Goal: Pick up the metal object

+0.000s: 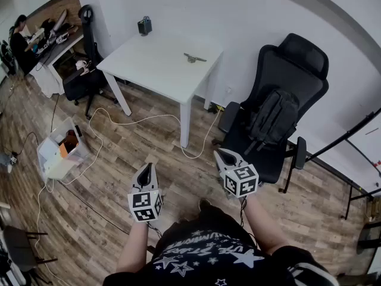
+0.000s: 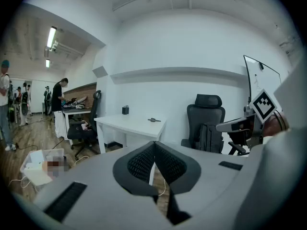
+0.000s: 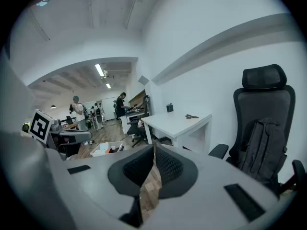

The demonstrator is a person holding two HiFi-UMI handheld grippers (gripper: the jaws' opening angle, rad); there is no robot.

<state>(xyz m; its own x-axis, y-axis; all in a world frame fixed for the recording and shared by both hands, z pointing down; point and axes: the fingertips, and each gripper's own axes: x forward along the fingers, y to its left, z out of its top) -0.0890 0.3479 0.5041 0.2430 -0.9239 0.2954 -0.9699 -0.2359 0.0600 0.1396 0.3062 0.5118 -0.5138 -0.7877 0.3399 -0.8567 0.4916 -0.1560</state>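
The metal object (image 1: 194,58) is too small for me to make out its shape. It lies toward the far right of the white surface (image 1: 149,70), well apart from both grippers. The left gripper (image 2: 154,145) has its jaws pressed together on nothing, and the right gripper (image 3: 154,147) is closed and empty too. Only the head view shows the cable (image 1: 143,121) on the floor. Only the gripper views show people standing far left.
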